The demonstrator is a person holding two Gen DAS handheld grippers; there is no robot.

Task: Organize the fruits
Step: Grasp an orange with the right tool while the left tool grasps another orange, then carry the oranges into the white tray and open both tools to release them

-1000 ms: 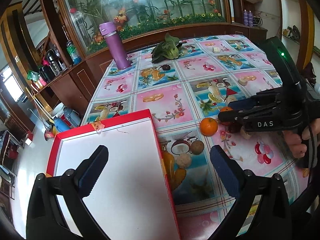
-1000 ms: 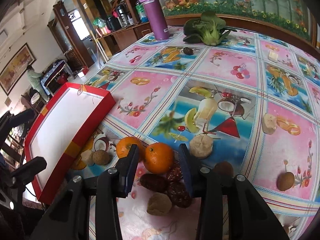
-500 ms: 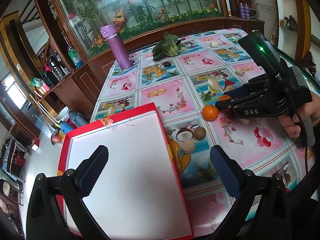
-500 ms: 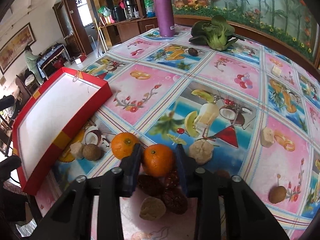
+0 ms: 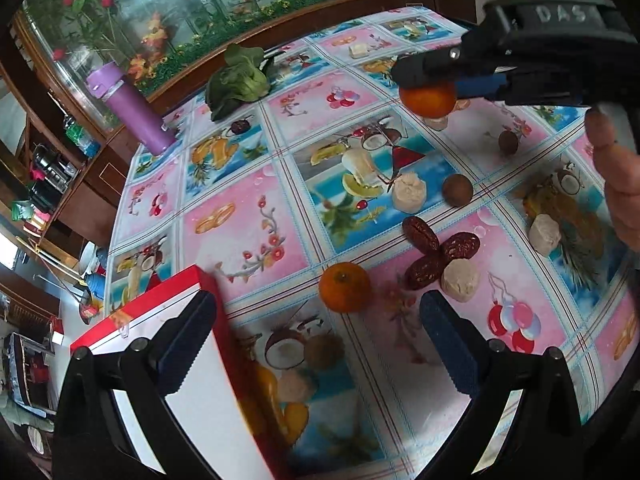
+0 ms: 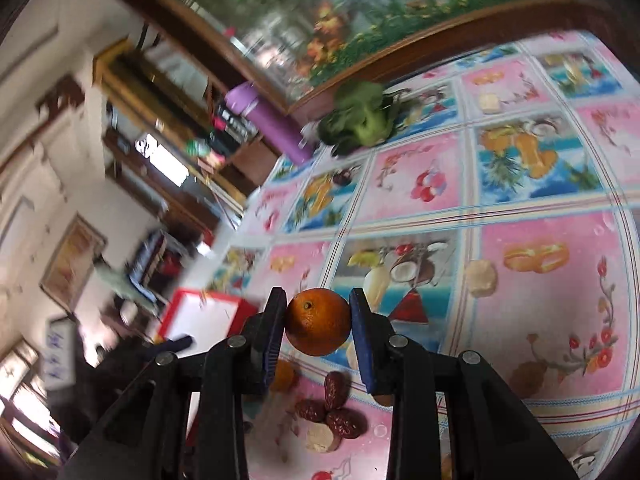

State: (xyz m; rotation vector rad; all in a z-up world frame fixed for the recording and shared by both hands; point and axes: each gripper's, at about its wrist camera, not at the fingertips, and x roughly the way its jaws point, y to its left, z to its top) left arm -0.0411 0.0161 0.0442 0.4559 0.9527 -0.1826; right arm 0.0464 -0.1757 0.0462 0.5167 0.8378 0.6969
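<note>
Right wrist view: right gripper point(image 6: 318, 322) now holds orange point(image 6: 318, 321) lifted off table point(image 6: 540, 320), ready for tray point(image 6: 200, 316); left gripper point(image 5: 316, 344) gapes wide.

Left tongs point(image 5: 316, 344): two matte black plastic arms, each ending in a dark blue ribbed pad; a round silver rivet head sits at every link joint.
Right tongs point(image 6: 318, 322): the same black linkage arms, blue pads with fine ridges, silver rivets in a row along the arms.
Right tongs body point(image 5: 560, 20): black housing with raised grey letters "DAS" on its side, one silver screw near the front, a blue strip along one finger.
Hand point(image 5: 618, 168): bare, no glove; no sleeve visible.
</note>
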